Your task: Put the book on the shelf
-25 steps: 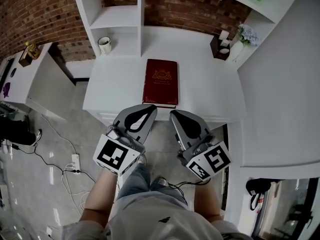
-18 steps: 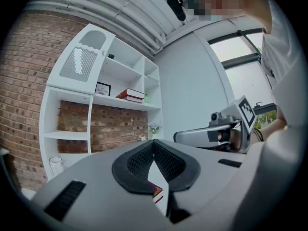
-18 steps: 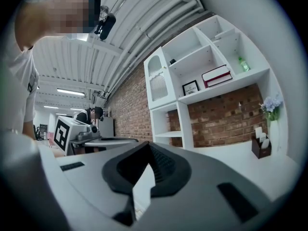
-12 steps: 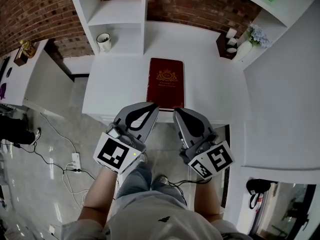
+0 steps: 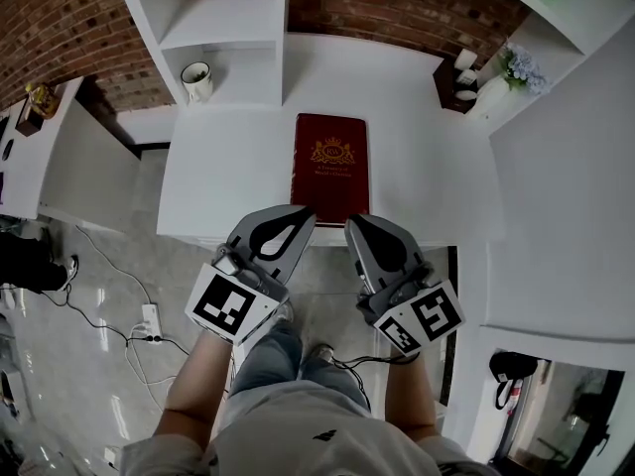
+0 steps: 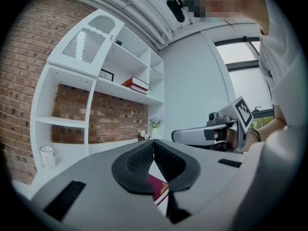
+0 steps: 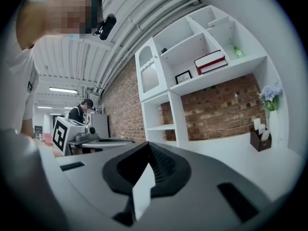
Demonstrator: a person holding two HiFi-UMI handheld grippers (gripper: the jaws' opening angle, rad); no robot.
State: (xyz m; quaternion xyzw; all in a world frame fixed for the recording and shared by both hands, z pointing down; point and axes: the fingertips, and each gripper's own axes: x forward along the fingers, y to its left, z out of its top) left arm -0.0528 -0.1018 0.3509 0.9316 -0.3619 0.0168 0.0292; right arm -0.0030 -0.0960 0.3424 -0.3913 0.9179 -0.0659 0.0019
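Head view: the red book [image 5: 330, 167] lies flat on the bench [image 5: 223, 181]; our left gripper [image 5: 301, 214] and right gripper [image 5: 353, 226] have fingers together, empty. We should open them before taking its near edge.

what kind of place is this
Probably a study corner in an office: a white desk with built-in shelves against a brick wall, a red book lying on it.
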